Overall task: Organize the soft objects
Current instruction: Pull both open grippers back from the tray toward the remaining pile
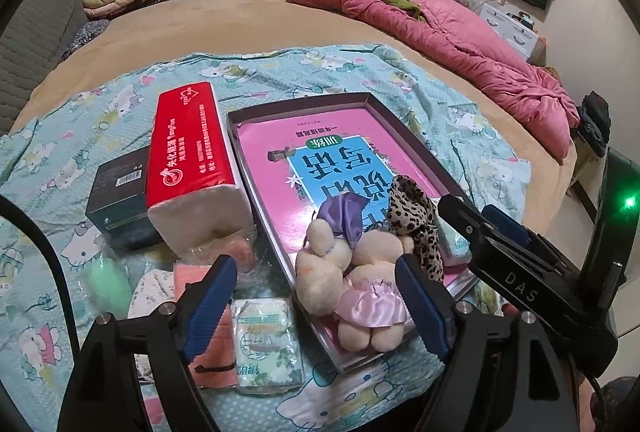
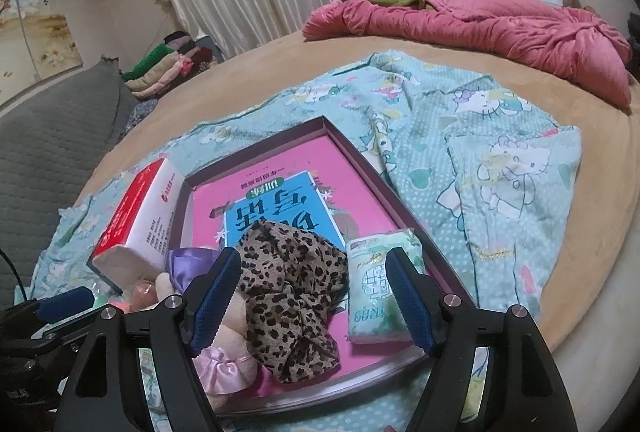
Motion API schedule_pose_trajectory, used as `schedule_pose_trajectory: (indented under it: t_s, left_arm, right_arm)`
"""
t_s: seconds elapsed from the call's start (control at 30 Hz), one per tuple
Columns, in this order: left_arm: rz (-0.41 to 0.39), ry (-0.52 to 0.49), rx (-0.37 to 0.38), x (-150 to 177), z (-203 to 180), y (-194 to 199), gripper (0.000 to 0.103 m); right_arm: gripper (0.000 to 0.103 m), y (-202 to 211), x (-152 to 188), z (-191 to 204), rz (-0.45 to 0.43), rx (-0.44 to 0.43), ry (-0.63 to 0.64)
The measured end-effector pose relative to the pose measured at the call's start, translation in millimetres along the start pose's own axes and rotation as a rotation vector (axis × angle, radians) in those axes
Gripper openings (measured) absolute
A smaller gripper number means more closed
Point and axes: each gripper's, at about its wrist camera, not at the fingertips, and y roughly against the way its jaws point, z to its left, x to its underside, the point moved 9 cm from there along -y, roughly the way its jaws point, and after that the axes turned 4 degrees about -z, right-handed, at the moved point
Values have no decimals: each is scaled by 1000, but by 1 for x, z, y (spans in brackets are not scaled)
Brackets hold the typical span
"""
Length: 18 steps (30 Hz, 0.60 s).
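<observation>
From my left wrist, my left gripper [image 1: 316, 306] hangs with jaws released over a fuzzy cream plush doll [image 1: 352, 272] in a pink satin skirt, lying in the shallow dark-rimmed box lid [image 1: 408, 128] beside a glossy red tissue brick [image 1: 192, 152]. From my right wrist, my right gripper [image 2: 314, 298] also has its jaws released, above a crumpled leopard-print scarf [image 2: 296, 296] and a soft tissue pack [image 2: 376, 292] inside that lid on the bed.

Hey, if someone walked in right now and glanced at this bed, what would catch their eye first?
Probably the shallow box on the cartoon-cat blanket, with a plush toy and a leopard-print cloth piled at its near end. Beside it lies a red tissue pack, and a rumpled pink quilt sits at the bed's far side.
</observation>
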Motion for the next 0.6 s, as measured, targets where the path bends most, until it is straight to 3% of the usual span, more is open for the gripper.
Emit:
schedule_pose_trajectory:
  t_s: [0.13,0.6]
  left_arm:
    - [1,4,-2,1,3,5,87]
    - [-27,5,-13,-2,17,28,87]
  right_arm:
    - [76,5,-2,7,-14,5,28]
    - [76,34,-12,23,-73,14,44]
